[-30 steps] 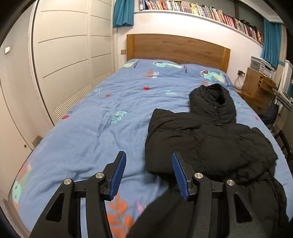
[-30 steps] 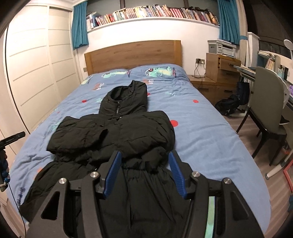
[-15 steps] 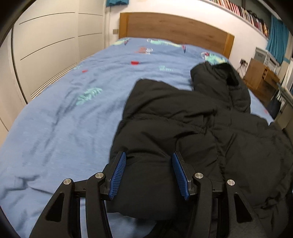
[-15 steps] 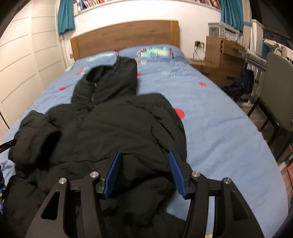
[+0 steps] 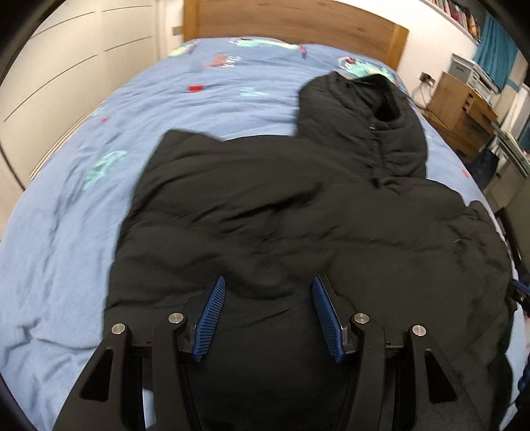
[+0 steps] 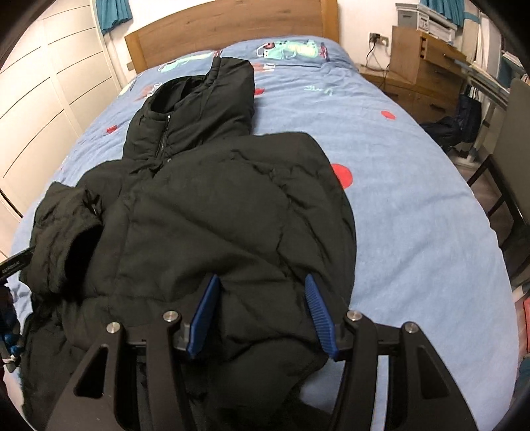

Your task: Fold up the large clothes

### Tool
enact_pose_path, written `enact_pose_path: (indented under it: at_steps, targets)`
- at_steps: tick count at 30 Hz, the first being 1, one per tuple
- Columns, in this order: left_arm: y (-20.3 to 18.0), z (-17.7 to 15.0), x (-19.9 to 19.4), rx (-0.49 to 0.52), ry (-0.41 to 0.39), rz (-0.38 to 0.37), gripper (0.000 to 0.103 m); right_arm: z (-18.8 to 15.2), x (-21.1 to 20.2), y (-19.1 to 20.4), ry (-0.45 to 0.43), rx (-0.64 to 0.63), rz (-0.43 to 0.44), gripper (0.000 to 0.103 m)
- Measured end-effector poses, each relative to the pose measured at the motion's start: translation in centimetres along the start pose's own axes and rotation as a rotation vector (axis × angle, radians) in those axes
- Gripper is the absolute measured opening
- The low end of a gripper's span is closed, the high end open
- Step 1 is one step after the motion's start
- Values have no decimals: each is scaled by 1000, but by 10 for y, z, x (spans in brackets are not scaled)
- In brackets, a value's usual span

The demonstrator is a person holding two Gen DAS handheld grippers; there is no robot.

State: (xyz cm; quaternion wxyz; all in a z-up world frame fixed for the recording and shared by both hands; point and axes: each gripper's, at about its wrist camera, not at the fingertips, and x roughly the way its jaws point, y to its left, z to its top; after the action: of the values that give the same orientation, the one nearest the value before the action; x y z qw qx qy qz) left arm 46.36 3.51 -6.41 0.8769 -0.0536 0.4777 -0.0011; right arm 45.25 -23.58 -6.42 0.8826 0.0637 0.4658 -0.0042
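Observation:
A black puffer jacket (image 5: 298, 215) lies front up on the blue patterned bed cover (image 5: 66, 248), its hood (image 5: 364, 109) pointing to the headboard. My left gripper (image 5: 268, 281) is open, tilted down over the jacket's left side, its blue pads (image 5: 212, 311) just above the fabric. In the right wrist view the jacket (image 6: 215, 215) has its sleeves folded in, one sleeve cuff (image 6: 66, 232) bunched at the left. My right gripper (image 6: 261, 280) is open above the jacket's right lower edge. I cannot tell whether either gripper touches the cloth.
The wooden headboard (image 6: 232, 30) stands at the far end, with white wardrobe doors (image 5: 49, 66) along the left. Right of the bed cover (image 6: 414, 199) are a wooden nightstand (image 6: 420, 69), a dark bag (image 6: 444, 129) on the floor and a chair (image 6: 513, 159).
Both grippers have come forward and down from the foot of the bed to just over the jacket. Their jaws keep the same width. The jacket lies as before.

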Motion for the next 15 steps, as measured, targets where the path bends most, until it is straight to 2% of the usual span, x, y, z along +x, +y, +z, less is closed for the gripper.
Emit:
enact_pose_path:
  at_steps: [5, 10, 13, 15]
  targets:
    - [-24, 50, 13, 30, 0, -62, 55, 54, 2, 1, -27, -39, 10, 53]
    - [-41, 131, 41, 68, -73, -97, 67, 120, 26, 7, -75, -77, 21, 53]
    - [-47, 167, 59, 81, -101, -94, 67, 154, 50, 13, -87, -106, 35, 53]
    - [-46, 177, 62, 75, -119, -95, 67, 166, 60, 18, -87, -128, 25, 53]
